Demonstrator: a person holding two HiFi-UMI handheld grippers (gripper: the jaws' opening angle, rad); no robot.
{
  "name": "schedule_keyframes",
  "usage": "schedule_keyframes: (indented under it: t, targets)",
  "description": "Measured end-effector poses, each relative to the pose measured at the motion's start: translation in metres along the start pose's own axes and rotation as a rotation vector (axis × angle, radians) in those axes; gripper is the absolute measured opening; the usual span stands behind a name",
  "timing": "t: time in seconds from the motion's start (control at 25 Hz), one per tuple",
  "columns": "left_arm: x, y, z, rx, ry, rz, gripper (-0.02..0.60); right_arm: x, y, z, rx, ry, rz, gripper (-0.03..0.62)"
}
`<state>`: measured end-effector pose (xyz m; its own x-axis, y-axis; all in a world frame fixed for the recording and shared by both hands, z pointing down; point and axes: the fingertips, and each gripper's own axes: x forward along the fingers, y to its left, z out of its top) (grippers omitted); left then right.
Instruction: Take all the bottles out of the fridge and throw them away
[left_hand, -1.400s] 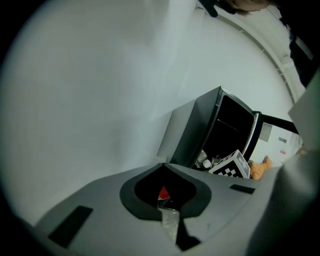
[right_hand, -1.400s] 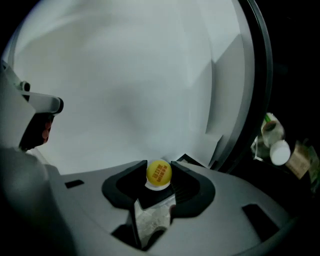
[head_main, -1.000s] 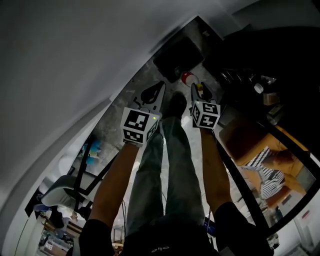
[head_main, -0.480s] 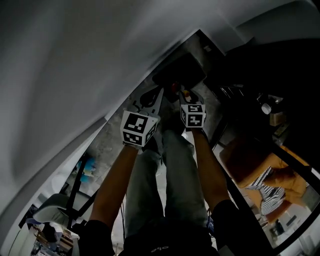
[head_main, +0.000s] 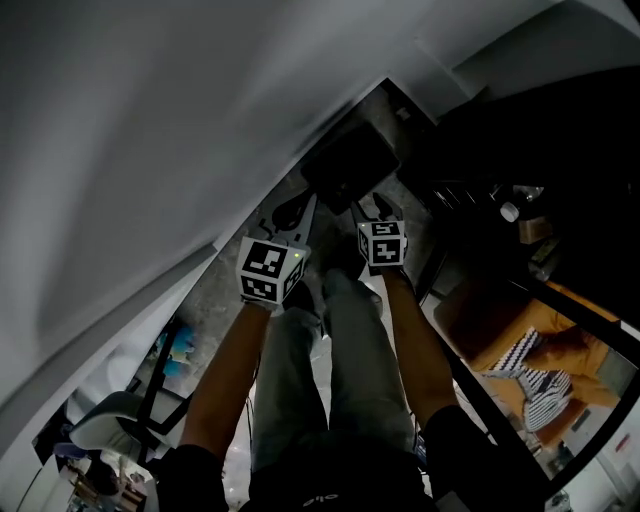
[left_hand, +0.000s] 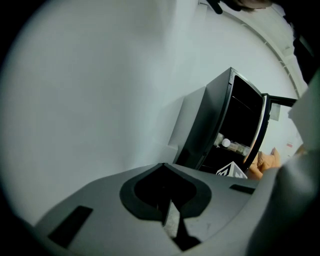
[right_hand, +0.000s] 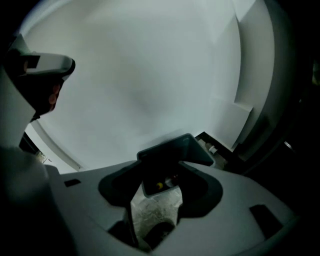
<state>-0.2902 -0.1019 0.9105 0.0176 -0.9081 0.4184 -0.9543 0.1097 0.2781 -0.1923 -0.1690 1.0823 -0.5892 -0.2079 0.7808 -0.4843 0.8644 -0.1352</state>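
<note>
A dark bin (head_main: 350, 165) stands on the speckled floor against the white wall. My right gripper (head_main: 372, 205) hangs just over it. Its jaws have just been opening and stand open with nothing between them. Looking down between the right gripper (right_hand: 167, 175) jaws, I see into the bin (right_hand: 172, 145), where small things lie, one with a yellow spot (right_hand: 159, 185). My left gripper (head_main: 293, 208) is beside the bin, shut and empty. The left gripper (left_hand: 164, 167) view shows the black fridge (left_hand: 220, 125) with its door open and a white-capped bottle (left_hand: 226, 143) on a shelf.
The open fridge (head_main: 520, 150) fills the right of the head view, with a white-capped bottle (head_main: 510, 211) on a shelf. The person's legs (head_main: 330, 370) stand right behind the bin. A white wall (head_main: 150, 150) runs along the left. A chair (head_main: 110, 415) stands at the lower left.
Both grippers have sunk toward the bin. The red-capped bottle that the right gripper held a second ago has left its jaws and is out of sight in the head view.
</note>
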Motion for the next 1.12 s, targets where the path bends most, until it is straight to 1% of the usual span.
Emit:
schedule_keyframes:
  t: [0.12,0.24,0.36,0.44,0.56,0.6,0.72,0.84,0.92,1.12]
  targets:
    - [-0.03,-0.023,0.036,0.011,0.005,-0.013,0.002,-0.067,0.001,0.031,0.01,-0.049,-0.029,0.21]
    - [-0.07,-0.05,0.075,0.014,0.01,-0.021,0.002,-0.146,0.011,0.066,0.036,-0.101,-0.049,0.2]
    - [-0.102,-0.077,0.124,0.039,-0.004,-0.046,0.002,-0.226,0.021,0.111,0.07,-0.177,-0.067,0.144]
    - [-0.124,-0.1,0.153,0.055,-0.011,-0.068,0.002,-0.279,0.031,0.132,0.092,-0.214,-0.063,0.117]
    - [-0.16,-0.138,0.189,0.079,-0.01,-0.101,0.002,-0.356,0.05,0.149,0.104,-0.249,-0.06,0.021]
    - [-0.169,-0.15,0.201,0.092,-0.013,-0.114,0.002,-0.379,0.056,0.155,0.108,-0.264,-0.06,0.009]
    - [-0.195,-0.183,0.229,0.131,-0.031,-0.15,0.002,-0.439,0.074,0.165,0.136,-0.318,-0.06,0.009]
    - [-0.212,-0.214,0.25,0.151,-0.056,-0.185,0.002,-0.487,0.082,0.172,0.154,-0.368,-0.082,0.009]
    - [-0.218,-0.238,0.258,0.158,-0.062,-0.211,0.002,-0.515,0.081,0.173,0.177,-0.397,-0.098,0.008]
    - [-0.228,-0.3,0.266,0.17,-0.063,-0.274,0.002,-0.577,0.077,0.16,0.212,-0.442,-0.141,0.008]
